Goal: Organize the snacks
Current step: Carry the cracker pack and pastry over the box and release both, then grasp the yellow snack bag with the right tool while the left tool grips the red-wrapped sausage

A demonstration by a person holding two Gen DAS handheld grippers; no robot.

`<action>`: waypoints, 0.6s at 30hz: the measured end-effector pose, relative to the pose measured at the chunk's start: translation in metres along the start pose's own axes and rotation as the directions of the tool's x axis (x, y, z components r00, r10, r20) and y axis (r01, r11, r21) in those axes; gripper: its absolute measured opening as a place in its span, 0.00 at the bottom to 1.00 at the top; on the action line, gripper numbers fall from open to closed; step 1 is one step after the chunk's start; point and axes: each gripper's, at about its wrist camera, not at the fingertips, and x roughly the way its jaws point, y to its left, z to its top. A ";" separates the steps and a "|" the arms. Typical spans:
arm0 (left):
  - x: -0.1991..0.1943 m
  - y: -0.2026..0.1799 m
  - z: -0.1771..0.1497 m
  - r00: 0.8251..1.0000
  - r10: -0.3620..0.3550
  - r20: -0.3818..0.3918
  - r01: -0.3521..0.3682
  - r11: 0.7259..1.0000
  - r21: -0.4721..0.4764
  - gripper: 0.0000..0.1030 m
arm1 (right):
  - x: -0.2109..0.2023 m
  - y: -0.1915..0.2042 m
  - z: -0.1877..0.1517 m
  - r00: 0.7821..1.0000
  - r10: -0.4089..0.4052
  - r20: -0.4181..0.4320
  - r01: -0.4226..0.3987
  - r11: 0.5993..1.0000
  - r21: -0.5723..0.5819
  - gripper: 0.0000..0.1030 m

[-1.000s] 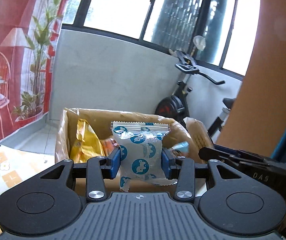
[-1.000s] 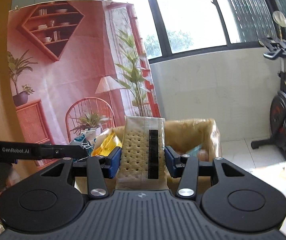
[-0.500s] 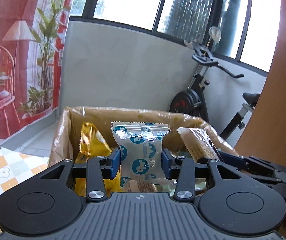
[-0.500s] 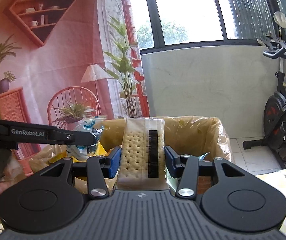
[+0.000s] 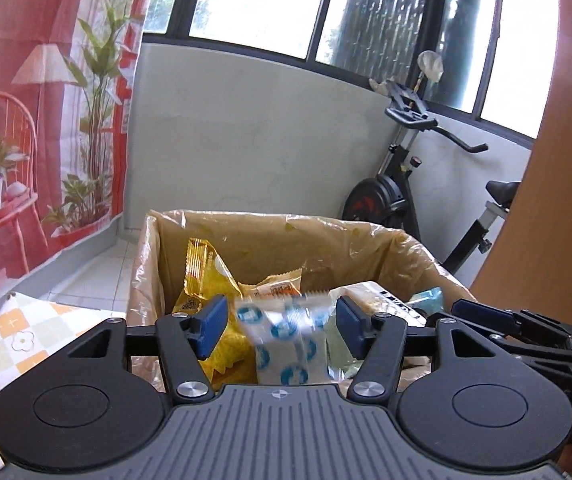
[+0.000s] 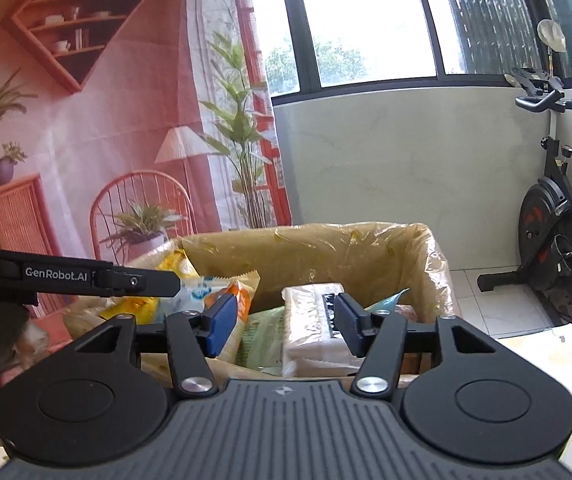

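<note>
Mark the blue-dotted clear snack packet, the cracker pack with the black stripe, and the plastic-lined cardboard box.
Blue-dotted clear snack packet [image 5: 286,344], left wrist view, middle of the wrapper.
Cracker pack with the black stripe [image 6: 310,328], right wrist view, its pale front face.
Plastic-lined cardboard box [image 6: 350,256], right wrist view, inner far wall.

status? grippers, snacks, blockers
Left gripper and right gripper jaws just opened. Blue-dot packet and cracker pack released, dropping into lined box. Nothing blocking.

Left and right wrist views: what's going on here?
A person works a gripper in each hand over a plastic-lined box of snacks. The left gripper has just opened, and the blue-dotted packet is dropping in. The right gripper has also just opened, and the cracker pack is tipping into the box.
</note>
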 end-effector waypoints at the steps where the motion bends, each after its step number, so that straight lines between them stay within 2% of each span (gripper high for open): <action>1: -0.005 -0.001 0.000 1.000 -0.001 0.004 0.001 1.000 0.005 0.60 | -0.004 -0.001 0.001 1.000 0.003 0.004 -0.003 1.000 0.005 0.56; 10: -0.042 -0.005 -0.014 0.999 -0.032 0.005 0.032 0.999 -0.002 0.60 | -0.045 0.010 -0.006 0.999 0.025 0.030 -0.025 0.999 0.020 0.56; 18: -0.069 0.003 -0.043 0.998 -0.055 -0.027 0.054 0.998 -0.046 0.60 | -0.070 0.016 -0.024 0.999 0.035 0.020 -0.036 0.998 0.043 0.56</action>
